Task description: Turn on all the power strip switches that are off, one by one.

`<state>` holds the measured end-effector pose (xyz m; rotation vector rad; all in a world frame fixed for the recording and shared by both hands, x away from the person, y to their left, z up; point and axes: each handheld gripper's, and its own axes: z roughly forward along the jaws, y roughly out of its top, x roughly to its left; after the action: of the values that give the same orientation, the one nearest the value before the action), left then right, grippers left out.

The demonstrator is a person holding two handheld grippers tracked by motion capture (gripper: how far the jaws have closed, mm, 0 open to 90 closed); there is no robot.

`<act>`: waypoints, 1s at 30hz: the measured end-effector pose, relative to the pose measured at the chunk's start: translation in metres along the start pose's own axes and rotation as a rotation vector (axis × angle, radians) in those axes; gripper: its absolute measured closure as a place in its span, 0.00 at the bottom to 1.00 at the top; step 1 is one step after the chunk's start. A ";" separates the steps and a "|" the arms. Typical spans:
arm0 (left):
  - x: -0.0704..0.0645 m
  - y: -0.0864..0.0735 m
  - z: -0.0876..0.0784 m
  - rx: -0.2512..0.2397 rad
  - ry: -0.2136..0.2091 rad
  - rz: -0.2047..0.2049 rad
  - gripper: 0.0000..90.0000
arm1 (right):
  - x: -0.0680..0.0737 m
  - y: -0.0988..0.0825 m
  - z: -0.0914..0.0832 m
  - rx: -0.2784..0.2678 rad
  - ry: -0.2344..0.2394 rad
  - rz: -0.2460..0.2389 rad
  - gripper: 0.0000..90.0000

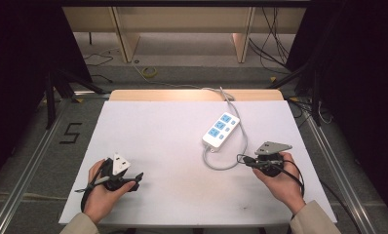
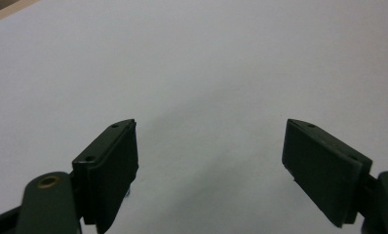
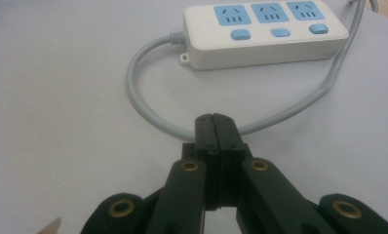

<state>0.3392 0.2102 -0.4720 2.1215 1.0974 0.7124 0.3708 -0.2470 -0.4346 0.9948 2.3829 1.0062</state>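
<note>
Both forearms, in beige sleeves, come in from the bottom edge of the high view, each hand wrapped around a claw low over the white table (image 1: 148, 131). At lower left the left hand (image 1: 100, 192) holds the left claw (image 2: 209, 168) level and pointing toward frame right; its jaws stand spread wide with bare table between them. At lower right the right hand (image 1: 281, 181) angles the right claw (image 3: 215, 124) toward the frame's centre, jaws pressed together and holding nothing, their tips just in front of the grey cable (image 3: 148, 105). That cable loops from the white power strip (image 1: 221, 129), which lies right of centre, well apart from the left claw. On the floor at middle left, black tape forms a "5" (image 1: 71, 133).
</note>
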 end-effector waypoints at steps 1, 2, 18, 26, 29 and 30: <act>0.000 0.000 0.000 0.000 0.000 0.000 0.23 | 0.000 0.001 0.001 -0.001 0.000 0.002 1.00; 0.000 0.000 0.000 0.000 0.000 0.000 0.23 | -0.001 0.002 0.002 0.001 -0.001 -0.002 1.00; -0.001 0.001 0.000 0.000 0.002 0.004 0.23 | -0.006 0.023 0.014 0.012 -0.005 -0.009 1.00; -0.002 0.001 0.000 -0.001 0.004 0.005 0.23 | -0.009 0.031 0.021 0.018 -0.008 -0.010 1.00; -0.002 0.001 0.001 -0.001 0.004 0.007 0.23 | -0.010 0.033 0.023 0.020 -0.009 -0.010 1.00; -0.002 0.001 0.001 -0.001 0.005 0.006 0.23 | -0.010 0.035 0.023 0.021 -0.010 -0.009 1.00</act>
<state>0.3392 0.2085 -0.4720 2.1243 1.0931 0.7214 0.4070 -0.2265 -0.4245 0.9926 2.3926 0.9730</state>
